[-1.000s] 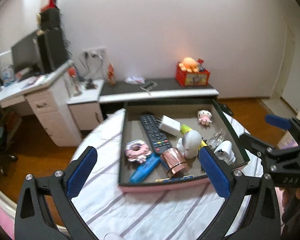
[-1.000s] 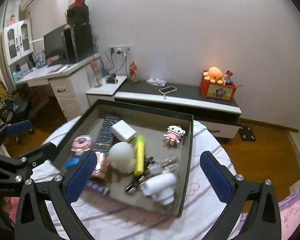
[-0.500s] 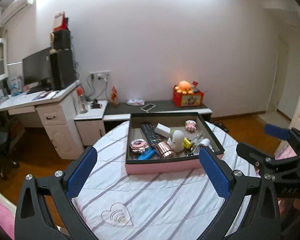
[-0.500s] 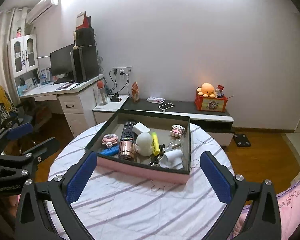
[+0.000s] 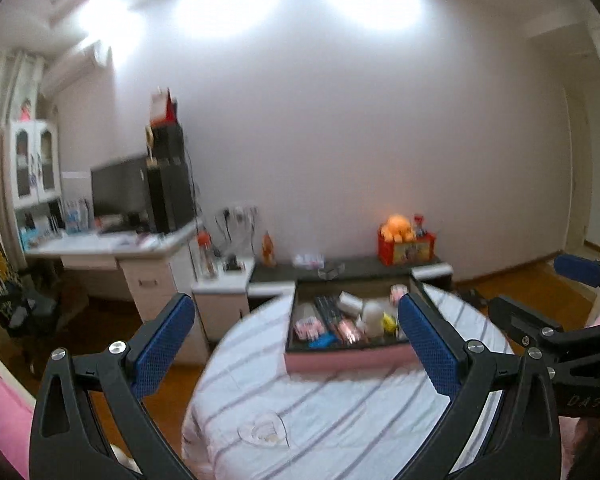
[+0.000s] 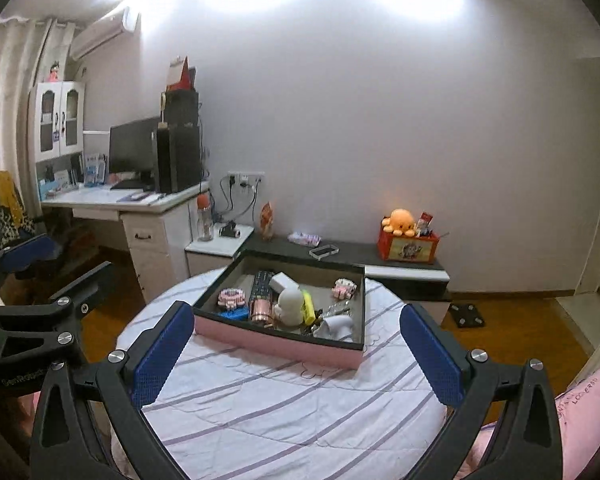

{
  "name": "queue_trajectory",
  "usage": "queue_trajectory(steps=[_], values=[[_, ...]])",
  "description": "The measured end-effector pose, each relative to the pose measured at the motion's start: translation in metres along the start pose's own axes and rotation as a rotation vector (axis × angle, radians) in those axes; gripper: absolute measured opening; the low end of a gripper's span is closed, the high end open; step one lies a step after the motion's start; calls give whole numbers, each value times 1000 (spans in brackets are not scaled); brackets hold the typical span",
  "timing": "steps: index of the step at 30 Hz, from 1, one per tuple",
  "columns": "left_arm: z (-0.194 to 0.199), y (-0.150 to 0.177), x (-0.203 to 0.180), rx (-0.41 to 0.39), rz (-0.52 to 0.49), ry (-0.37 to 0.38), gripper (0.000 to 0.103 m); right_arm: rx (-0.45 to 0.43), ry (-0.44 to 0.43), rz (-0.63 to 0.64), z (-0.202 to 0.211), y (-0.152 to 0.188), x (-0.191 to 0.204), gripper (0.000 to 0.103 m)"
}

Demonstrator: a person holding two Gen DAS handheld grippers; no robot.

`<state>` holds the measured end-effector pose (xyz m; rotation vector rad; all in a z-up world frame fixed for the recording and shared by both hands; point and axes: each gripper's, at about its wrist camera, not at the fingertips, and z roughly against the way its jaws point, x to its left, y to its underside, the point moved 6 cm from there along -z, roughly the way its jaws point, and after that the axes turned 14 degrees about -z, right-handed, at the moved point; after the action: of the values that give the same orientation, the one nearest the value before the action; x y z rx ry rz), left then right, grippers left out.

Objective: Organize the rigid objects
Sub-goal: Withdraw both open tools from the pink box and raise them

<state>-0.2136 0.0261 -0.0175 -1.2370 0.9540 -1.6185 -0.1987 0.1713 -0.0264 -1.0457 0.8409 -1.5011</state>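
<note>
left tongs (image 5: pixel 296 336): released, nothing between the blue pads (image 5: pixel 165 344); we hold them high and back from the table (image 5: pixel 340 412).
right tongs (image 6: pixel 296 350): released too, nothing held; we see them at the right edge of the left view, level with the left pair.
tray (image 6: pixel 278 345): sits on the striped cloth, ahead of both tongs and well apart from them; from the right tongs it lies ahead and a little left.
contents: remote (image 6: pixel 261 286), white figure (image 6: pixel 290 301), yellow marker (image 6: pixel 308 306), copper tube (image 6: pixel 261 309), pink ring (image 6: pixel 231 296), blue piece (image 6: pixel 231 314), white plug (image 6: pixel 336 326), all inside the tray; finer items are too small to name.
change: a second ago we hovered right over the tray with the items filling the view; now both tongs have pulled back and up, and the tray looks small. the left view is blurred, so we judge we are still moving.
meaning: we read everything as already in the tray and the cloth around it bare, so the task looks finished or close to it.
</note>
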Motion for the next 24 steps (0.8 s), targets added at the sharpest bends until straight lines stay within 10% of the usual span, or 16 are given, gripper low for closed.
queue_trajectory(steps=[24], values=[[105, -40, 20, -154, -6, -30, 103, -236, -25, 38, 122, -27, 25, 103]])
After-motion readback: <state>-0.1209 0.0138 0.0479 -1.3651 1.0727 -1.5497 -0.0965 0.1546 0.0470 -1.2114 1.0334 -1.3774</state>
